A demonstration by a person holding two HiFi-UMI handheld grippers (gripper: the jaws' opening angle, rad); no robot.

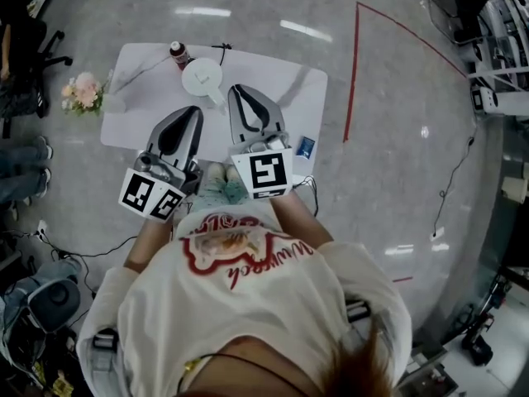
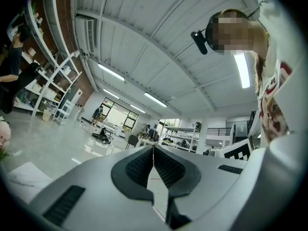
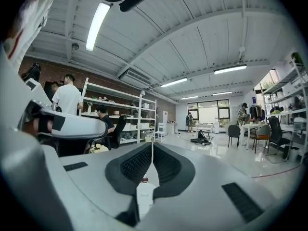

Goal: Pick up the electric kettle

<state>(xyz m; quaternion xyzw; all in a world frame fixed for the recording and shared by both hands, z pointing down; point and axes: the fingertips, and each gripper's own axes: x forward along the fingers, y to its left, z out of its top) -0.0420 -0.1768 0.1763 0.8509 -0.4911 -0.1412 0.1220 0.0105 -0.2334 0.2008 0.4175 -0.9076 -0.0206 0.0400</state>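
Observation:
The white electric kettle (image 1: 202, 78) stands at the far middle of the white table (image 1: 289, 81), seen from above, with its handle toward me. My right gripper (image 1: 235, 89) is held level, its tip just right of the kettle's handle in the head view; its jaws are shut with nothing between them (image 3: 152, 143). Through the slot behind the pads a slice of the white kettle (image 3: 144, 196) shows. My left gripper (image 1: 195, 110) hovers over the table's near left part, short of the kettle. Its jaws meet at the tip (image 2: 153, 147), shut and empty.
A red-capped bottle (image 1: 178, 54) stands just left of the kettle. A bunch of pale flowers (image 1: 83, 93) lies off the table's left end. A small blue item (image 1: 305, 146) sits at the near right corner. Cables trail on the floor; a red line (image 1: 354, 73) marks it on the right.

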